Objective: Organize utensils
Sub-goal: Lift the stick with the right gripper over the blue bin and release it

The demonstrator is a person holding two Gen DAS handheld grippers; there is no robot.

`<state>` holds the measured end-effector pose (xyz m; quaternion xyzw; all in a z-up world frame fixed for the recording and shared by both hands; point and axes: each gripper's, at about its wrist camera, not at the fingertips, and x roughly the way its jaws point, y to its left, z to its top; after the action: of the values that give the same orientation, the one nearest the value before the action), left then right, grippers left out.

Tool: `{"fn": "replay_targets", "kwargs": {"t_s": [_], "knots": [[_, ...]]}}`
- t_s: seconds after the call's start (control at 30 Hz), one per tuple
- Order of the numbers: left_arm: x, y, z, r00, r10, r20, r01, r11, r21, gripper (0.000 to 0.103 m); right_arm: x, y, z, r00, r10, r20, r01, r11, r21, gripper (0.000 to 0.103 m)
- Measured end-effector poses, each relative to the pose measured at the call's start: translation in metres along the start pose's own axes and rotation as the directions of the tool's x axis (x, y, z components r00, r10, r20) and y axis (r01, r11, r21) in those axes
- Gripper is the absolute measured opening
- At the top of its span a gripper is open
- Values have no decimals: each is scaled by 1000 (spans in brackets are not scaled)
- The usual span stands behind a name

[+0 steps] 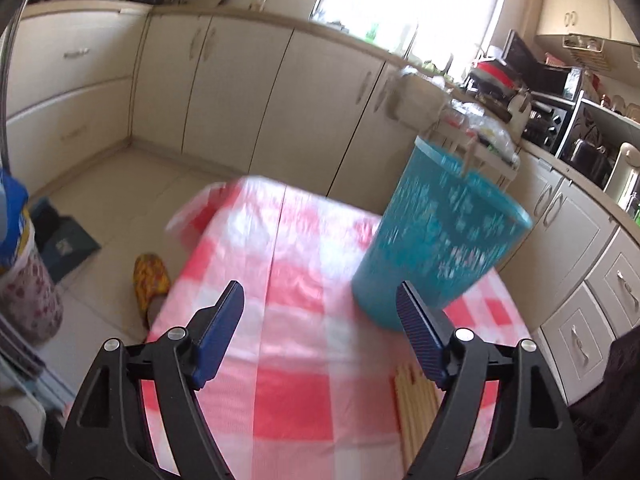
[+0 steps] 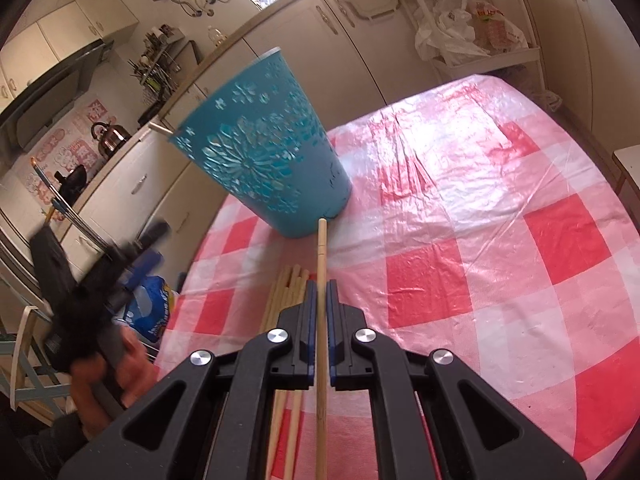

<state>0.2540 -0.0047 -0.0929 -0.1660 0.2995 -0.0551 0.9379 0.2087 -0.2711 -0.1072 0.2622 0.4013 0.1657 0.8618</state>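
A teal perforated holder stands upright on the red-and-white checked tablecloth; it also shows blurred in the left wrist view. My right gripper is shut on one wooden chopstick, whose tip points at the holder's base. Several more chopsticks lie on the cloth just left of it, also seen in the left wrist view. My left gripper is open and empty above the table, left of the holder; in the right wrist view it is a dark blur off the table's left edge.
Cream kitchen cabinets run behind the table. A rack with plastic bags stands beyond the far table edge. A kettle is on the counter. A yellow slipper and a blue box lie on the floor.
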Motion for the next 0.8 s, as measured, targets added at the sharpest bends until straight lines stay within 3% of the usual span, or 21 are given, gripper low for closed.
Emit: {"fn": "replay_targets", "kwargs": {"t_s": [0.23,0.4,0.63,0.73,0.8], "knots": [[6,22,-25,998,-20,-59,15,997,-77,75,-31,10,20,992,74,101,-75,997,9,5],[11,29,-28,997,-36,-75,29,995,-99,79,-48,32,58,971,141,194,-139,990,-22,5],[16,30,-27,994,-57,-92,47,993,-109,79,-38,97,149,907,192,374,-145,978,-149,5],[18,34,-27,993,-74,-94,61,989,-133,79,-17,115,183,878,160,452,-95,982,-164,5],[19,32,-25,992,-82,-94,68,988,-142,79,3,119,199,871,122,475,-56,987,-151,6]]}}
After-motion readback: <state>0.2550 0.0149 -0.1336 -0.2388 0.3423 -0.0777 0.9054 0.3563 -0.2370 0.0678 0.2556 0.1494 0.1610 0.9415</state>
